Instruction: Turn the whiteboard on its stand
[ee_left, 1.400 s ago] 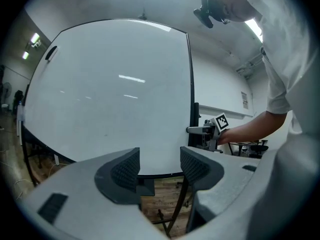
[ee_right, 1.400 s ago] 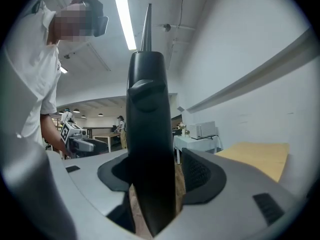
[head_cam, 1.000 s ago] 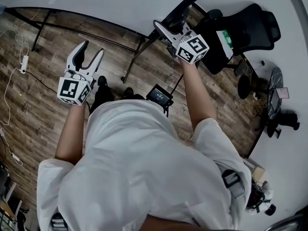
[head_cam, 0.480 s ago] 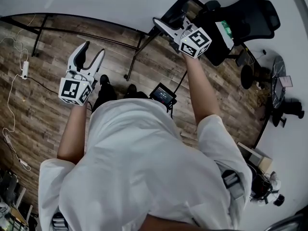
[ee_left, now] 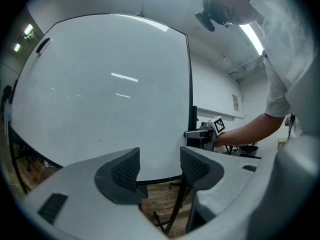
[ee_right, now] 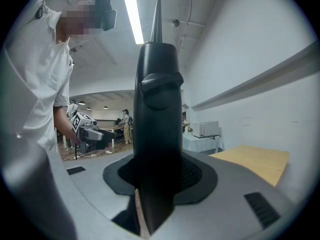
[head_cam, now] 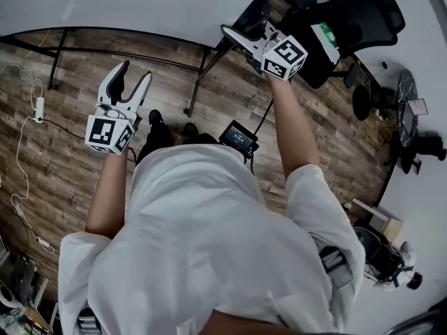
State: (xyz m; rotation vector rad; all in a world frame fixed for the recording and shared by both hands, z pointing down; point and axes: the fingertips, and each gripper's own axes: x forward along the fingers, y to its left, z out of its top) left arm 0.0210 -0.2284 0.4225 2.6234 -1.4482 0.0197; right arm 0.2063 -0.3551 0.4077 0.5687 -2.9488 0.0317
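The whiteboard point(head_cam: 140, 2) fills the top of the head view as a white sheet; in the left gripper view it is a large white panel point(ee_left: 100, 94) with a thin black frame. My right gripper point(head_cam: 239, 38) is shut on the board's black side frame point(ee_right: 159, 109), which stands upright between the pads point(ee_right: 195, 171). From the left gripper view, that gripper point(ee_left: 194, 133) is seen clamped at the board's right edge. My left gripper point(head_cam: 135, 73) is open and holds nothing, a short way in front of the board face, its pads point(ee_left: 126, 170) apart.
The stand's black legs point(head_cam: 204, 75) and floor bar point(head_cam: 126, 46) run under the board. A black office chair point(head_cam: 349, 23) is at the right, a small screen device point(head_cam: 237, 137) by the person's feet, and a cable with power strip point(head_cam: 40, 107) lies on the wooden floor.
The right gripper and the frame edge it holds have drifted slightly right and up in the head view. The left gripper has barely moved and stays open.
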